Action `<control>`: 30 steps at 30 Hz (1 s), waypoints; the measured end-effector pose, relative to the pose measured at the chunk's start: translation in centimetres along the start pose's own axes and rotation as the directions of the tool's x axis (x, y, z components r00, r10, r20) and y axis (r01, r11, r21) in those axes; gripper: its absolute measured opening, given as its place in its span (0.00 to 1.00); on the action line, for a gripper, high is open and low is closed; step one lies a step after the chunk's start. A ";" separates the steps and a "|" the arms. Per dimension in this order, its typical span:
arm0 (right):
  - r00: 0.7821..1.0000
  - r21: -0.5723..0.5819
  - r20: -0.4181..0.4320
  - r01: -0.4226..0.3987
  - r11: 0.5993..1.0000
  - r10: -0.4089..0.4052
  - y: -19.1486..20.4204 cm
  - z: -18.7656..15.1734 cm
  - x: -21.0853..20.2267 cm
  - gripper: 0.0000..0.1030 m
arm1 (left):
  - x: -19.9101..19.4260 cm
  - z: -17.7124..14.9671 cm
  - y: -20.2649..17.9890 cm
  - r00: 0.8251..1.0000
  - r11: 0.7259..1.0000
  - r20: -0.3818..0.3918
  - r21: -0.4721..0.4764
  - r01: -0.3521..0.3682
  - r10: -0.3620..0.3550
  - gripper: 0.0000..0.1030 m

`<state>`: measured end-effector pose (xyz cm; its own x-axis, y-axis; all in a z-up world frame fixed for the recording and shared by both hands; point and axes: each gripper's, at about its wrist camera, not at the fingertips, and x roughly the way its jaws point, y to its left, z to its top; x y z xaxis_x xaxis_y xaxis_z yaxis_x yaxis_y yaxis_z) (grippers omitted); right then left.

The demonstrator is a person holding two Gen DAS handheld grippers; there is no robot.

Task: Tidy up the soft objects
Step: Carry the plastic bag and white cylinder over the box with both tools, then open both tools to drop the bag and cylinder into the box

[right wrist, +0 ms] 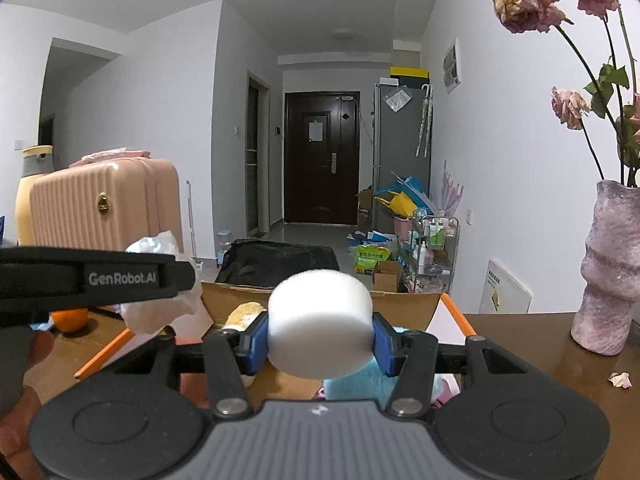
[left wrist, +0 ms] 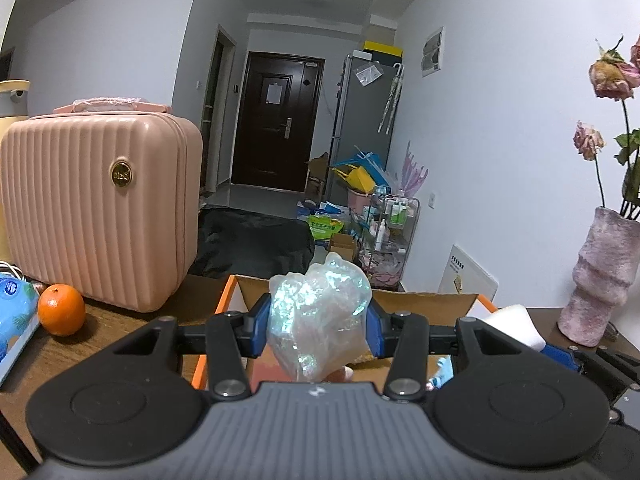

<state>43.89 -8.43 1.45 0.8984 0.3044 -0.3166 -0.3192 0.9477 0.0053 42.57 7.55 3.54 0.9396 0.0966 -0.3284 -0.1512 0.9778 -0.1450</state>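
Observation:
My left gripper (left wrist: 318, 326) is shut on a crumpled iridescent clear plastic bundle (left wrist: 320, 316), held above an open cardboard box with orange edges (left wrist: 224, 300). My right gripper (right wrist: 320, 338) is shut on a white foam cylinder (right wrist: 320, 320), also over the box (right wrist: 404, 302). The box holds a yellow sponge (right wrist: 244, 314), a light blue cloth (right wrist: 360, 382) and something pink. In the right wrist view the left gripper (right wrist: 132, 278) crosses at the left with its bundle (right wrist: 160, 304). The foam cylinder (left wrist: 516, 322) shows at the right of the left wrist view.
On the brown table stand a pink ribbed suitcase (left wrist: 96, 208), an orange (left wrist: 62, 310), a blue tissue pack (left wrist: 14, 312) and a purple vase with dried roses (left wrist: 600, 280). Beyond the table lie a black bag (left wrist: 256, 244), a cluttered trolley (left wrist: 388, 224) and a dark door (left wrist: 276, 128).

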 end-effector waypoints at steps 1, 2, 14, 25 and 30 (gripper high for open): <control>1.000 0.000 -0.002 0.001 1.000 -0.001 0.0 0.1 0.3 0.49 | 0.2 0.1 0.0 1.000 1.000 0.001 0.001 -0.002 0.002 0.46; 1.000 -0.001 -0.004 0.004 1.000 -0.004 0.0 0.2 0.5 0.49 | 0.5 0.1 0.1 1.000 1.000 0.002 0.002 -0.004 0.004 0.46; 1.000 0.018 -0.017 0.003 1.000 -0.003 -0.5 1.6 3.3 0.50 | 3.3 0.3 0.2 0.999 0.999 -0.005 0.013 -0.047 0.048 0.46; 0.998 0.031 -0.048 0.029 0.999 -0.027 -1.2 1.6 5.7 0.53 | 4.8 -0.1 0.5 0.998 0.998 -0.043 0.023 -0.055 0.056 0.49; 0.997 0.022 -0.059 0.052 0.998 -0.050 -1.4 1.4 5.9 0.57 | 4.8 -0.1 0.7 0.997 0.998 -0.048 0.015 -0.060 0.061 0.63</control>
<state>50.09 -7.80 0.84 0.8940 0.2503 -0.3718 -0.2659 0.9639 0.0094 46.97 8.72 1.72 0.9128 0.1470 -0.3811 -0.2031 0.9728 -0.1111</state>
